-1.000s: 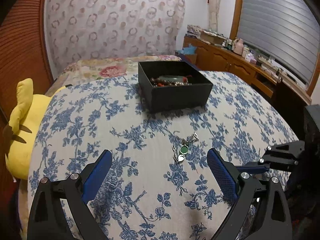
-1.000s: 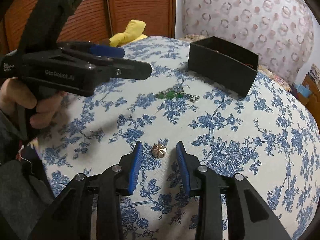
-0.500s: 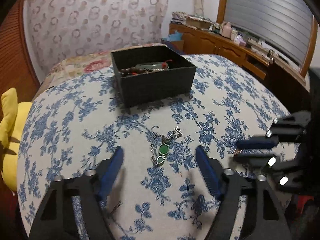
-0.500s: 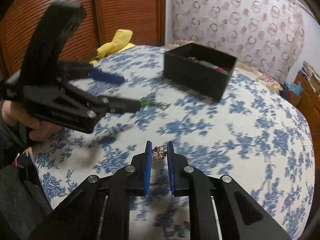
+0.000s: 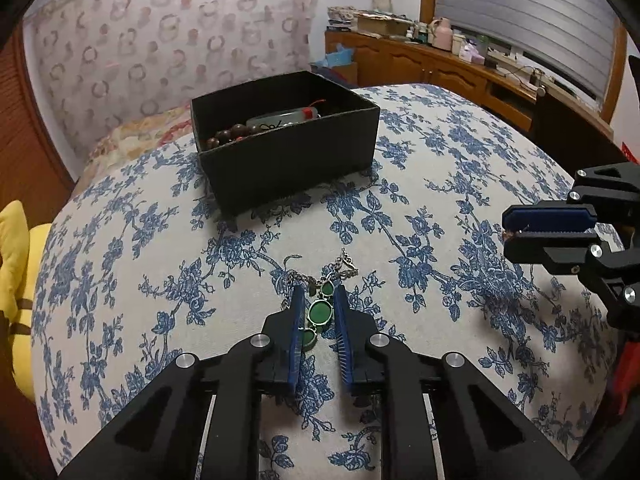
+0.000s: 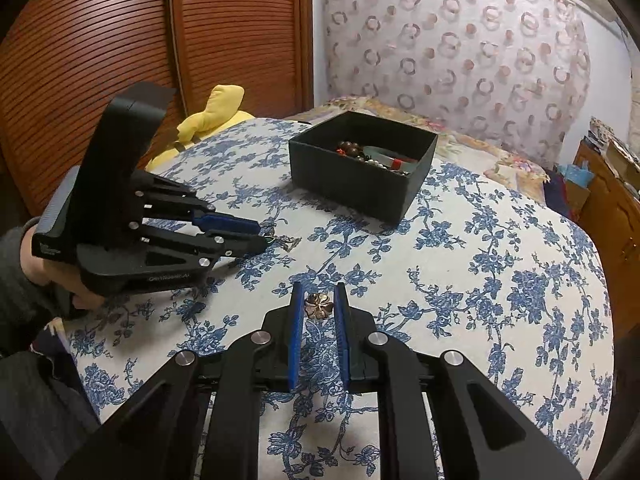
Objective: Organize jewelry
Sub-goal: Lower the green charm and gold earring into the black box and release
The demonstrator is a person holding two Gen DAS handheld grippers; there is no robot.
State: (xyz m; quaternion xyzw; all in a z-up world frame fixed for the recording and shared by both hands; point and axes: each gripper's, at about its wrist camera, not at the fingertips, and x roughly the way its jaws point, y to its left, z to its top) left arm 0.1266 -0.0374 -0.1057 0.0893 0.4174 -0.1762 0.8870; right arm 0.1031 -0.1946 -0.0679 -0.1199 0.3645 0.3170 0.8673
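A green-stone chain bracelet [image 5: 320, 312] lies on the blue-flowered tablecloth [image 5: 440, 216]. My left gripper [image 5: 319, 294] is closed around its green stones, the pads touching them. My right gripper [image 6: 318, 292] is shut on a small bronze flower brooch [image 6: 319, 306] and holds it above the cloth. It also shows at the right of the left wrist view [image 5: 510, 226]. A black open box [image 5: 288, 140] with wooden beads and a jade bangle inside stands at the far side; it also shows in the right wrist view [image 6: 362, 162].
A yellow plush toy [image 5: 14, 264] sits off the table's left edge. A patterned curtain [image 6: 460, 48] hangs behind the box. A wooden sideboard [image 5: 460, 68] with clutter stands at the far right. A wooden slatted door [image 6: 120, 40] is at the left.
My left gripper has come down over the green bracelet and closed from wide open onto it. My right gripper has shut on the brooch and lifted it off the cloth.
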